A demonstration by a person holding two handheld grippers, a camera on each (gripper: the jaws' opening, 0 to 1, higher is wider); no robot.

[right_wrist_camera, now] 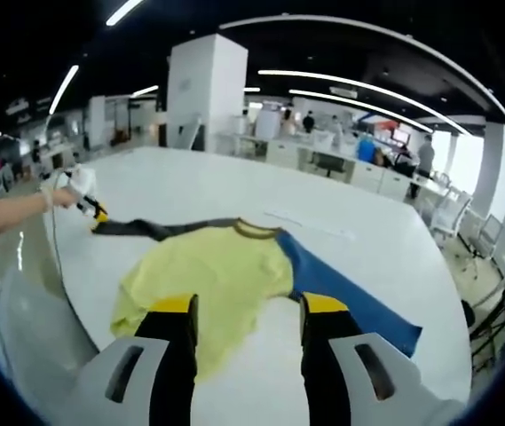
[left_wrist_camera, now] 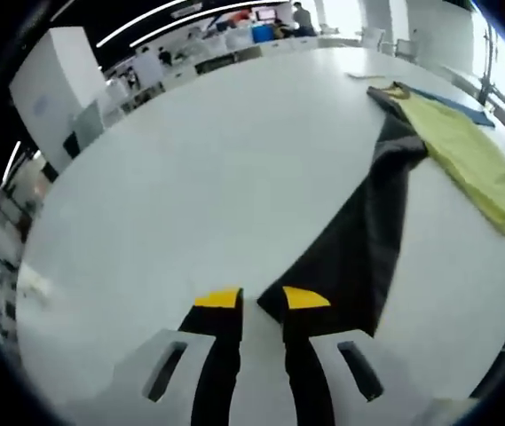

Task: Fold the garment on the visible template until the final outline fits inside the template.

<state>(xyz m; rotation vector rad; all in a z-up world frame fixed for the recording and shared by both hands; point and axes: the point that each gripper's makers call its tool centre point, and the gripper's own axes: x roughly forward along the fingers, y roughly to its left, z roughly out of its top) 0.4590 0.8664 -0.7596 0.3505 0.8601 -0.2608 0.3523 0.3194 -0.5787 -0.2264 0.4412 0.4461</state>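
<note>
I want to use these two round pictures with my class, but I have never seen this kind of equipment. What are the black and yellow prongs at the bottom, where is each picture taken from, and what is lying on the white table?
There is no robot here. A person holds a two-jaw gripper in each hand, and a fisheye camera rides on each one, looking forward along its jaws. Hence the round, bent pictures.

The prongs are those jaws. The left gripper looks along a dark sleeve of the garment; its jaws stand a little apart at the sleeve's end, and I cannot tell whether they hold cloth. The right gripper is open over the yellow body.

On the white table lies one garment: yellow middle, one dark sleeve, one blue sleeve. In the right gripper view the person's hand shows at the far sleeve end.
</note>
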